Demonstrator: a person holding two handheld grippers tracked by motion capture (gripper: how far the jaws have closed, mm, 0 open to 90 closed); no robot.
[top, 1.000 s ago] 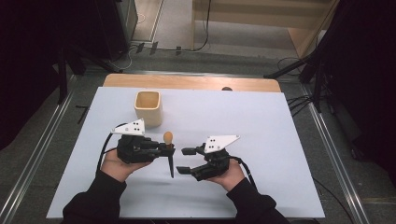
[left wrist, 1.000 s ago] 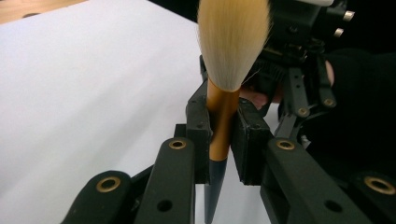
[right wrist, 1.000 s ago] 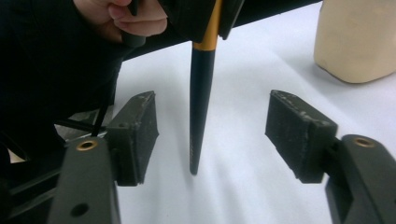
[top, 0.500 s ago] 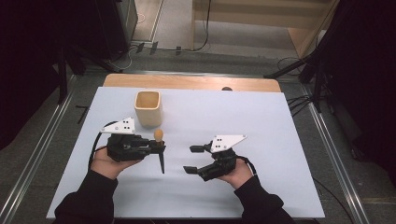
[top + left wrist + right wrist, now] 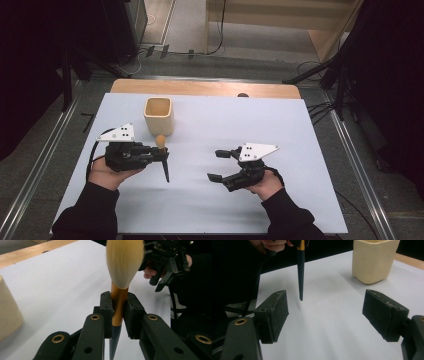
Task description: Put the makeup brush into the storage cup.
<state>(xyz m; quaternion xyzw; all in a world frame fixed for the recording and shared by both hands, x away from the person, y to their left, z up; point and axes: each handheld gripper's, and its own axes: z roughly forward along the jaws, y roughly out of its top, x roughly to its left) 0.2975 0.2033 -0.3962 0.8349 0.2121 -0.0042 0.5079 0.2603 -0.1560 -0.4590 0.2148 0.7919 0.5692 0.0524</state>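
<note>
1. Left gripper (image 5: 159, 156), black, two-jaw: clamped on a brush with pale cream bristles, gold ferrule and dark tapered handle (image 5: 163, 156); pads (image 5: 107, 311) pressed against the gold ferrule from both sides, as seen in the left gripper view.
2. Brush carried above the white table sheet (image 5: 215, 200), just in front of the cream square-sided cup (image 5: 159, 116); bristle tuft toward the cup, pointed handle end toward the near edge, clear of the sheet in the right gripper view.
3. Cup upright on the sheet, left of centre, near the far wooden table edge (image 5: 205, 88); close to the brush tuft, contact not discernible.
4. Right gripper (image 5: 220, 164): jaws spread wide, just been opening, nothing between them; bare sheet seen past the pads (image 5: 274, 315).
5. Right gripper well apart from the brush, to its right, jaws pointing toward the left gripper.
</note>
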